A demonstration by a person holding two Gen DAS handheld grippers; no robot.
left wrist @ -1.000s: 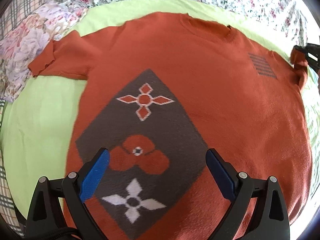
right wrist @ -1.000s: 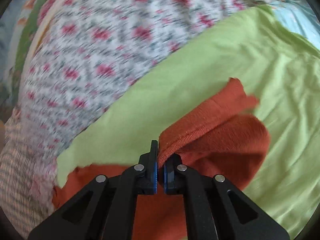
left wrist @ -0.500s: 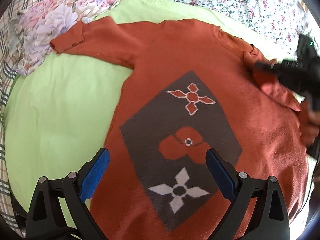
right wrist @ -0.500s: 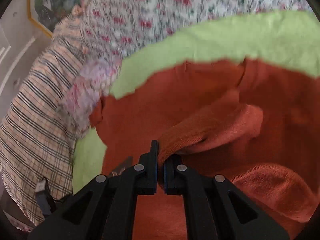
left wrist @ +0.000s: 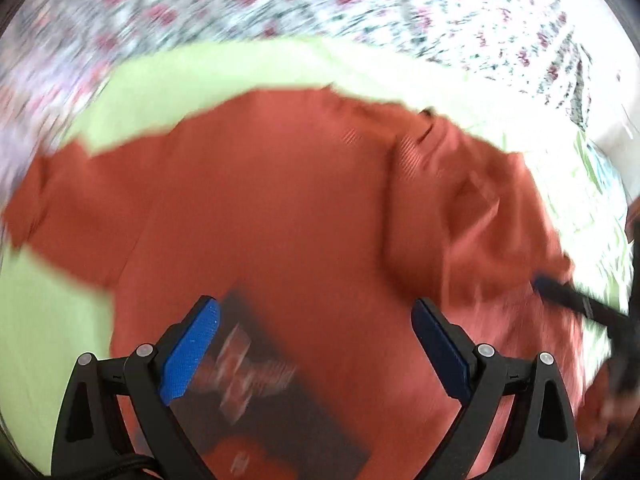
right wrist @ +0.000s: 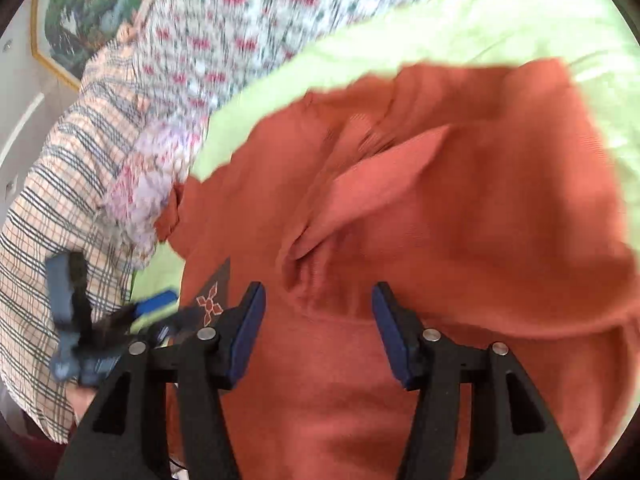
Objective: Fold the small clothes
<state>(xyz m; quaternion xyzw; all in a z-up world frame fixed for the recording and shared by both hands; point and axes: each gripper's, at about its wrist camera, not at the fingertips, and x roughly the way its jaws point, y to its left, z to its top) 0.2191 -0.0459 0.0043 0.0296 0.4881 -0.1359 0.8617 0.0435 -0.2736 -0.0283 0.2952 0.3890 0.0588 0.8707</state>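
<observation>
Now the right hand-held gripper (right wrist: pixel 316 332) has just been opened, its jaws apart over the orange sweater (right wrist: pixel 460 240), nothing clamped; the folded-in sleeve (right wrist: pixel 372 196) lies loose on the sweater, spread on the green sheet (right wrist: pixel 440 28); the left hand-held gripper (left wrist: pixel 316 356) is held open above the sweater; the sleeve could be dragged askew if snagged by a withdrawing finger.

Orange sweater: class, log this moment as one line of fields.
stage: sleeve fold | orange sweater: on green sheet, one sleeve laid across body | right gripper: just opened, empty | left gripper: open, above the sweater
</observation>
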